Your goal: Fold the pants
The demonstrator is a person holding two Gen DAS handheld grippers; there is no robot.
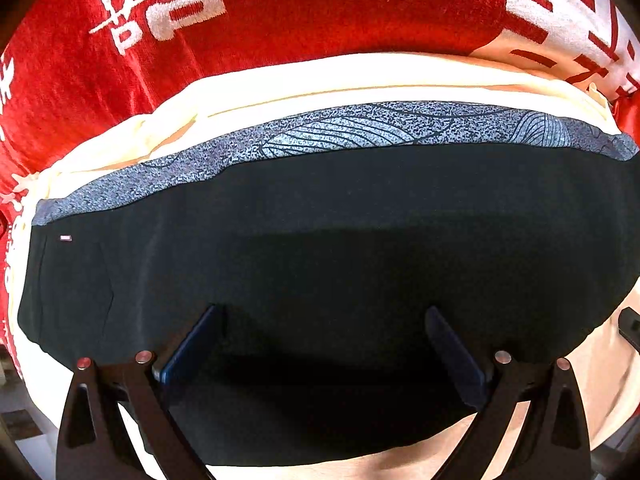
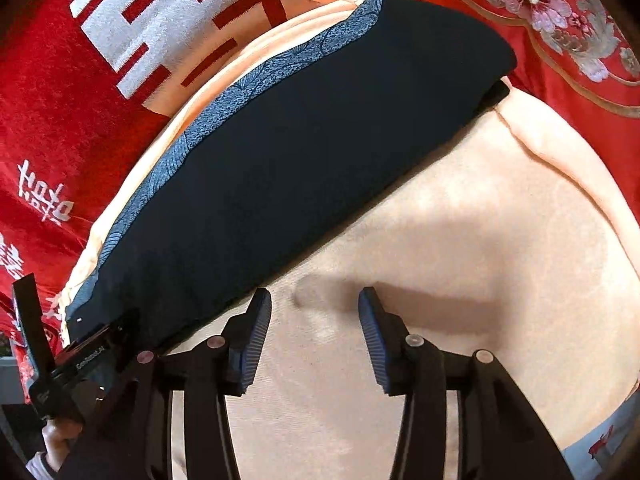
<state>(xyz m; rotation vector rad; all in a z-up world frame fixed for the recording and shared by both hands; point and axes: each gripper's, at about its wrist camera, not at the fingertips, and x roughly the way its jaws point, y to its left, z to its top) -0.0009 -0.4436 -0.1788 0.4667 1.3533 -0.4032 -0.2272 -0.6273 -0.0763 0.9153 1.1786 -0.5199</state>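
Though already doubled into a flat dark band, the pants (image 1: 320,260) stay soft, light and limp.
They lie on a cream cloth (image 2: 460,240) over red bedding (image 1: 320,20), patterned waistband (image 1: 360,128) at the far edge. Left tool (image 1: 324,344) is spread above the near edge; right tool (image 2: 314,320) gapes, holding nothing, just beside it. Best to pinch all layers at the near corners, since a single layer would slide.

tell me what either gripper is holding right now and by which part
Nothing is held. The left gripper stands wide open over the folded black pants; the right gripper is open over bare cream cloth beside them.
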